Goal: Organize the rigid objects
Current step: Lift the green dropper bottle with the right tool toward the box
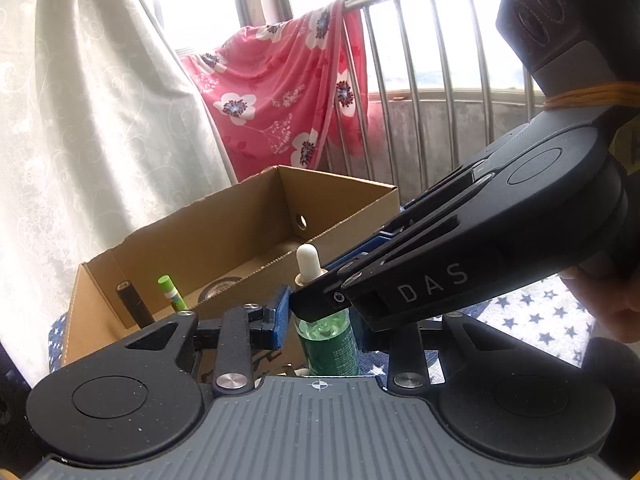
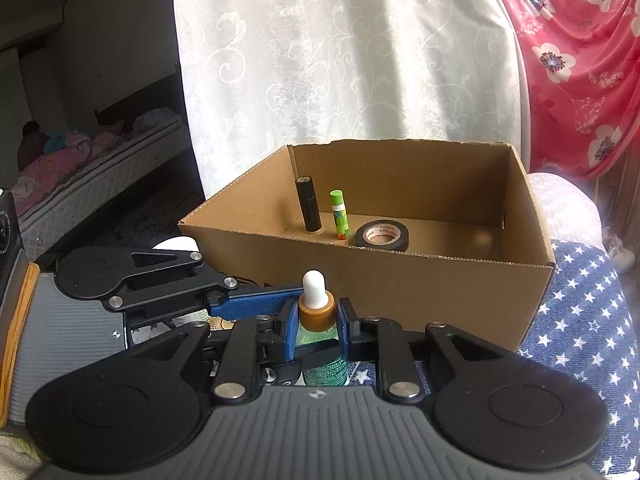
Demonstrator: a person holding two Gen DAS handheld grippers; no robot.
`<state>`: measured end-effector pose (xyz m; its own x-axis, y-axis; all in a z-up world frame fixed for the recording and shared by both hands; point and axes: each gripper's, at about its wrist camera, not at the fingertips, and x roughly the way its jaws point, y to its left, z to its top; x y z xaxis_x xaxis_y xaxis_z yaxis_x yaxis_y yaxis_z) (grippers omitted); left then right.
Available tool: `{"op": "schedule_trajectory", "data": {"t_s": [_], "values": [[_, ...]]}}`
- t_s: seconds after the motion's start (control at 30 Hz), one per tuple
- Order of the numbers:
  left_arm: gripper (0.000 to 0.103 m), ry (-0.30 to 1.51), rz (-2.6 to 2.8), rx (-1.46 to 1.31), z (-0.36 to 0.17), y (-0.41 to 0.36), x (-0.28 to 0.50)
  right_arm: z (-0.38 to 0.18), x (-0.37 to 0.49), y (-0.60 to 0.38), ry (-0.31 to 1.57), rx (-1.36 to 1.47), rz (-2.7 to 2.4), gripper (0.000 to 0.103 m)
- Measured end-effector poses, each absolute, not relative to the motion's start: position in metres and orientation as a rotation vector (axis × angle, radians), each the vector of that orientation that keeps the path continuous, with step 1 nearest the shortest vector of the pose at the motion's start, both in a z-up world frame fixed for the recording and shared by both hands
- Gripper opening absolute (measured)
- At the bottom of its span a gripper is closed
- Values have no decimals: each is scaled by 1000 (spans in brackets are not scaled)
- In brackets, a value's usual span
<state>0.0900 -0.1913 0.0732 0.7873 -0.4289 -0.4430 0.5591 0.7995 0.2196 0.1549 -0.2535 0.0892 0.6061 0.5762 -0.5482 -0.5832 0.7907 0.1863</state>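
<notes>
A green dropper bottle (image 2: 322,364) with a white bulb and amber collar stands upright in front of a cardboard box (image 2: 400,280). My right gripper (image 2: 316,336) is shut on the bottle's neck. In the left wrist view the bottle (image 1: 328,344) stands between the open jaws of my left gripper (image 1: 320,320), and the right gripper (image 1: 320,304) crosses in from the right. Inside the box stand a black tube (image 2: 309,205) and a green glue stick (image 2: 339,214), with a black tape roll (image 2: 383,235) lying flat.
The box sits on a blue cloth with white stars (image 2: 580,320). A white curtain (image 2: 340,52) hangs behind it. A pink flowered cloth (image 1: 288,96) drapes over a metal railing (image 1: 440,80). A bed (image 2: 100,160) lies at far left.
</notes>
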Motion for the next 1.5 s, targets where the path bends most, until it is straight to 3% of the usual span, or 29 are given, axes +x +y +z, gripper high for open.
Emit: {"op": "schedule_trajectory", "data": {"t_s": [0.23, 0.47, 0.97, 1.5], "values": [[30, 273, -512, 365, 117, -191, 101, 145, 169, -251, 522, -78, 704, 22], [30, 318, -497, 299, 130, -203, 155, 164, 235, -251, 597, -91, 733, 22], [29, 630, -431, 205, 97, -220, 281, 108, 368, -245, 825, -116, 722, 22], [36, 731, -422, 202, 87, -219, 296, 68, 397, -228, 904, -210, 630, 23]]}}
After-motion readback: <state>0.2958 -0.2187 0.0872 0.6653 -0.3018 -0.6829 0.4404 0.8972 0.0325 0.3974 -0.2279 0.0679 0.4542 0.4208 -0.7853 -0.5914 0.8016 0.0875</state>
